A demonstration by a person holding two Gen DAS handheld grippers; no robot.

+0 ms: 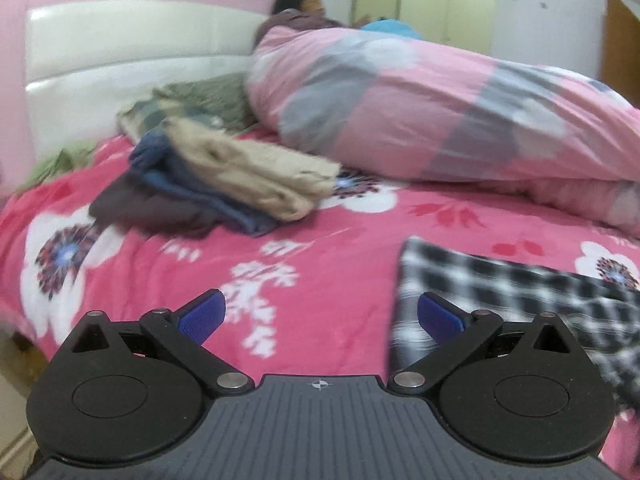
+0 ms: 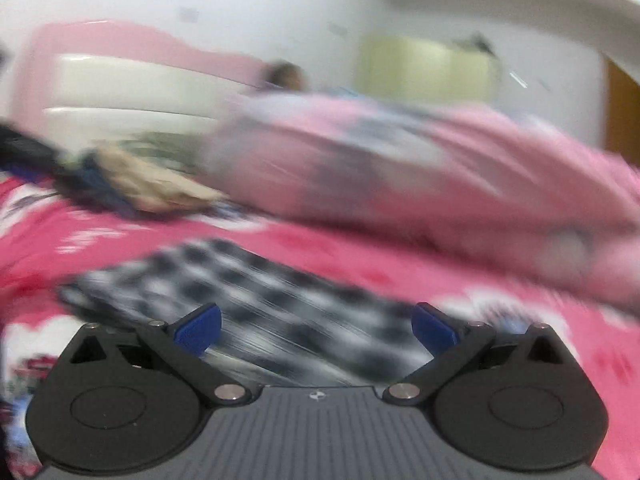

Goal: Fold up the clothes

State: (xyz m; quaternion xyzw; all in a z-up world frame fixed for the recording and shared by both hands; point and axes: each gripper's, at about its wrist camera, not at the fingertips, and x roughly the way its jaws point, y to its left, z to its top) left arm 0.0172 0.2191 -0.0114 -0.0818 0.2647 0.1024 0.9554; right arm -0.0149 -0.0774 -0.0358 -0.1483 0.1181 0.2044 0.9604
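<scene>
Jaws spread wide and holding nothing, the left gripper (image 1: 321,314) hangs over the pink floral bedsheet (image 1: 320,248), its blue pads (image 1: 202,314) well apart. The black-and-white checked garment (image 1: 520,292) lies flat on the sheet to the right, its near left edge just behind the right pad. Farther back on the left sits a pile of clothes (image 1: 224,184), a beige piece on top of blue and dark ones. A bunched pink and grey quilt (image 1: 420,112) fills the far right, with a person (image 1: 300,8) behind it near the white headboard (image 1: 120,48).

The right wrist view is heavily blurred. The right gripper (image 2: 316,330) also has its jaws spread and empty, above the checked garment (image 2: 248,292), which lies directly ahead between the pads. The clothes pile (image 2: 144,184) and quilt (image 2: 400,176) show beyond.
</scene>
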